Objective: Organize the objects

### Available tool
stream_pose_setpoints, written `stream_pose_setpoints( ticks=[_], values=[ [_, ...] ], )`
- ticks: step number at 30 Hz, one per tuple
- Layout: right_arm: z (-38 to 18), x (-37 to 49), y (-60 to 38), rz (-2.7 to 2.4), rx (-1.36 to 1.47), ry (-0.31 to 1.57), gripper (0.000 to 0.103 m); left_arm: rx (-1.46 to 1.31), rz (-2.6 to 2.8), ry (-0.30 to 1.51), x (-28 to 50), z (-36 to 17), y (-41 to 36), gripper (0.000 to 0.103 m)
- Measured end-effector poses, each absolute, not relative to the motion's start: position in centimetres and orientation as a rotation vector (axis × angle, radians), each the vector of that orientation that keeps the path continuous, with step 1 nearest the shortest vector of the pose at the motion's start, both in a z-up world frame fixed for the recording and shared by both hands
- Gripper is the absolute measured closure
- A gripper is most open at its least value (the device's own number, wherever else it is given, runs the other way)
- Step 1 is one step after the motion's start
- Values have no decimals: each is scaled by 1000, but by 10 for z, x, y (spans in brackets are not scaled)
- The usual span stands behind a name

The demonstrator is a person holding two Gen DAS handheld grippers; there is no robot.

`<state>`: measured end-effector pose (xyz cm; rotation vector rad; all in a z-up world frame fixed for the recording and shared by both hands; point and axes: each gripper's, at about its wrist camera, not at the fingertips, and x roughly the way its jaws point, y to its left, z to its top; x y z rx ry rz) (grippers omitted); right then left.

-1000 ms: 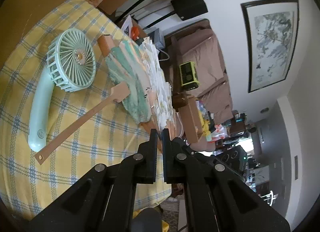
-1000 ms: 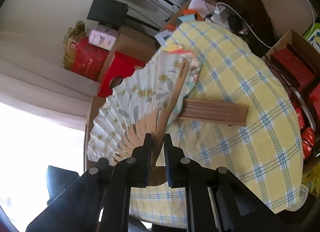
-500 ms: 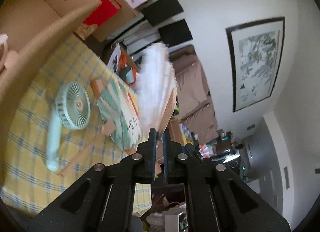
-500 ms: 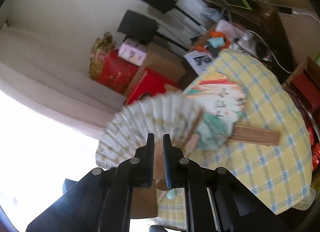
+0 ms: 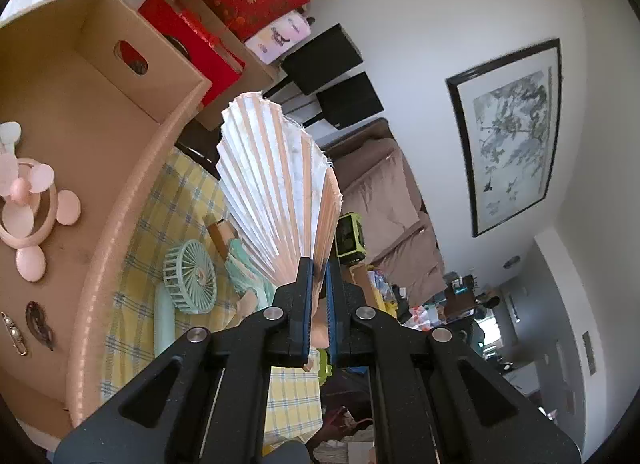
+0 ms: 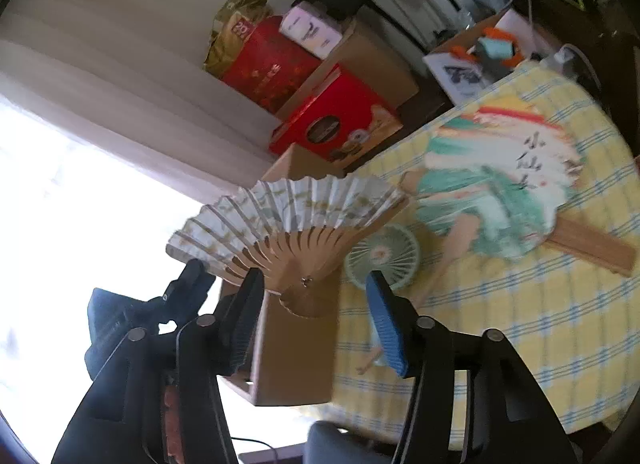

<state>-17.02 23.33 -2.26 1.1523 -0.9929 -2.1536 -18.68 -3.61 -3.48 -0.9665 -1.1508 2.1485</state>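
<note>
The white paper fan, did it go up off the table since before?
Yes. The white paper fan lay on the yellow checked tablecloth before; now it stands lifted above it in the left hand-held gripper.

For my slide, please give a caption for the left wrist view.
Left gripper holds an open folding fan above the yellow checked table.

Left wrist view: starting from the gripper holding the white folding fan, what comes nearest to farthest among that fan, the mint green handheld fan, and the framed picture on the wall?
1. white folding fan: clamped in the left gripper, spreading up and left.
2. mint green handheld fan: lying on the checked tablecloth, lower left of the jaws.
3. framed picture: on the far wall, upper right.
</note>
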Motion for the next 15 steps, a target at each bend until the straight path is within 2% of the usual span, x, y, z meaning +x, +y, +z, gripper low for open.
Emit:
stream_pose_setpoints(
  ticks=[8, 10, 11, 15],
  values=[
    [-38, -181, 208, -2018, 1171, -1122, 43, -924, 2146, -1167, -179, -33, -46, 97],
    [-40, -183, 206, -2004, 1162, -1165, 53, -918, 2141, -1164, -178, -32, -47, 97],
    [-39, -184, 205, -2004, 1156, -1170, 63, -917, 2142, -1161, -178, -32, -48, 97],
    [-28, -188, 198, -2055, 1145, -1099, 71, -911, 2154, -1175, -178, -32, -62, 97]
  ],
)
